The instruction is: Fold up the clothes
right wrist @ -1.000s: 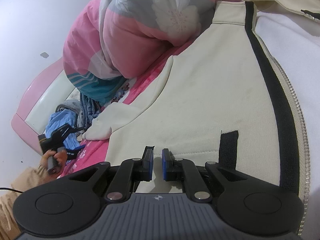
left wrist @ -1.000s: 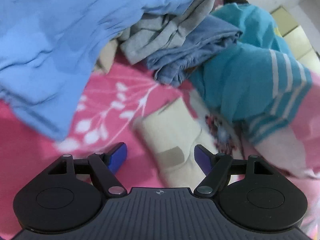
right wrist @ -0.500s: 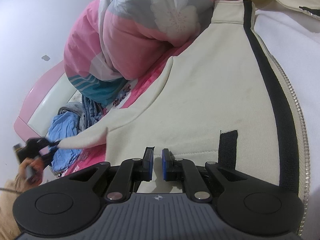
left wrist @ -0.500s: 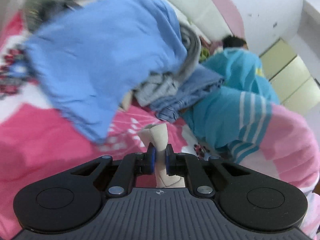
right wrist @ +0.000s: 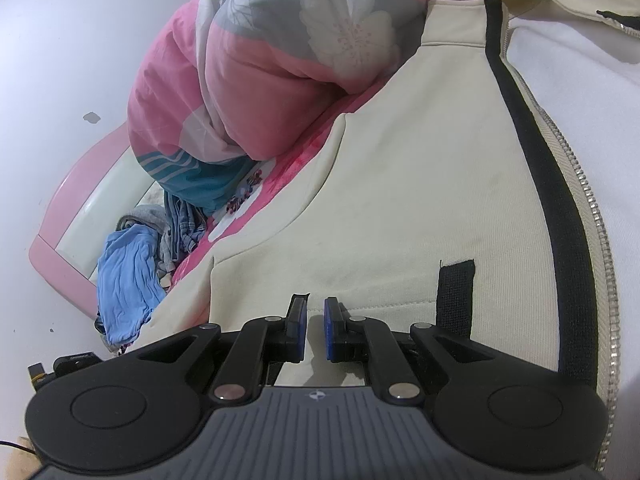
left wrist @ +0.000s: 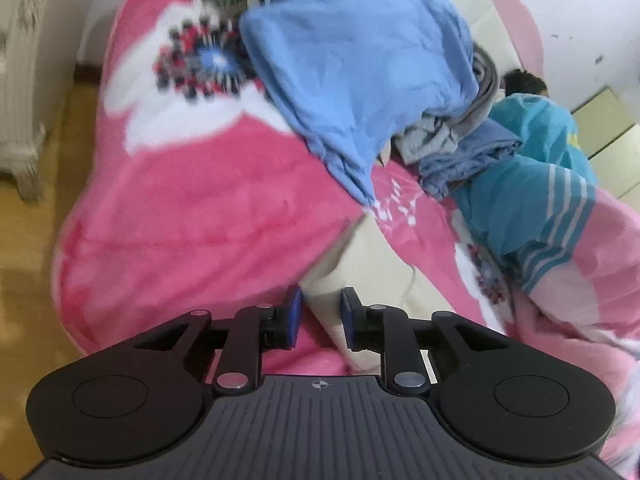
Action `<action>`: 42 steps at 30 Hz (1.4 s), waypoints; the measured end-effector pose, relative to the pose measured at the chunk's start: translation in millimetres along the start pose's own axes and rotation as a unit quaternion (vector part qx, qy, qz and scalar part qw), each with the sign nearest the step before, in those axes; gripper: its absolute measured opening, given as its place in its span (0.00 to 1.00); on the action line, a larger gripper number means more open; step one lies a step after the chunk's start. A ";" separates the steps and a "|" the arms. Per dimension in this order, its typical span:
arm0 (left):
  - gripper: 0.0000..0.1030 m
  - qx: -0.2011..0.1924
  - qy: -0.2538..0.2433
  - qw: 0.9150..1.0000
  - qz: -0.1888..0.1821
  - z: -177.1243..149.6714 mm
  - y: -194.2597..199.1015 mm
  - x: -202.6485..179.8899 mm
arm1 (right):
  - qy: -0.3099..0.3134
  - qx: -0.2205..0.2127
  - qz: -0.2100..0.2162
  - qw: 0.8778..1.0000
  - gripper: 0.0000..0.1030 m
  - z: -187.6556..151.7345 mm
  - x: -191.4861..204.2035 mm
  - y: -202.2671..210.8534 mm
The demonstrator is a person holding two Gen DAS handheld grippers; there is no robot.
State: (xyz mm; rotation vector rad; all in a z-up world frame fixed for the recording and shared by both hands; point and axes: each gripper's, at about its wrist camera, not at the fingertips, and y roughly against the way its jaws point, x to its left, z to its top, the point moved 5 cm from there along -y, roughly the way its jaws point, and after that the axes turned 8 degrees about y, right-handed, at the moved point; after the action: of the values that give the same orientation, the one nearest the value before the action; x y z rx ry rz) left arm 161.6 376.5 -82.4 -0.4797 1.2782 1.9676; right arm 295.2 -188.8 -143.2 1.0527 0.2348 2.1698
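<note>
**A:** What's closest on your left camera?

**B:** My left gripper (left wrist: 320, 316), with the cream sleeve (left wrist: 360, 276) of the jacket running between the blue pads (left wrist: 295, 309). The jaws have just been opening a little after a tight pinch. The picture is blurred, so I cannot tell whether the pads press the cloth or just flank it.

**A:** And the right?

**B:** My right gripper (right wrist: 315, 320) sits at the hem of the cream jacket (right wrist: 400, 208). The jaws are nearly together, clamped on the hem edge. The jacket lies spread flat on the bed, with a black stripe (right wrist: 536, 168) and a silver zipper (right wrist: 588, 208) running up its right side.

**A:** Further out on the left view?

**B:** The pink blanket (left wrist: 192, 216) under the sleeve. Beyond it there's a light blue garment (left wrist: 360, 80) draped over a pile, with grey clothes (left wrist: 436, 140) and folded denim (left wrist: 472, 156) beside it. To the right, I see a teal striped top (left wrist: 532, 204).

**A:** Far end on the right view?

**B:** A bunched pink floral quilt (right wrist: 256, 60) above the jacket, and the same blue pile far left by the bed's pink frame (right wrist: 60, 264).
</note>
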 end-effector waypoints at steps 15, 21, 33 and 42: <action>0.25 0.027 -0.297 0.948 -0.107 -76.6 -43.5 -182.1 | -0.003 0.000 0.002 1.000 0.08 -0.4 -1.1 0.6; 0.27 0.090 -0.400 0.911 -0.054 -159.2 -114.9 -203.7 | -0.006 -0.001 0.005 1.000 0.08 -0.8 -2.0 0.7; 0.28 -0.013 -0.346 0.937 0.039 -108.9 -114.4 -184.6 | -0.012 -0.002 0.010 1.000 0.08 -1.0 -3.3 1.4; 0.38 0.031 -0.333 0.940 -0.062 -128.5 -17.8 -183.7 | -0.014 -0.002 0.009 1.000 0.08 -1.5 -3.0 1.8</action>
State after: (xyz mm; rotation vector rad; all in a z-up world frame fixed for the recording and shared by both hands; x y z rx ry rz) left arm 286.9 197.1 -30.6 0.1403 0.8428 1.7514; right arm 294.4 -191.8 -145.2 1.0859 0.2076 2.1687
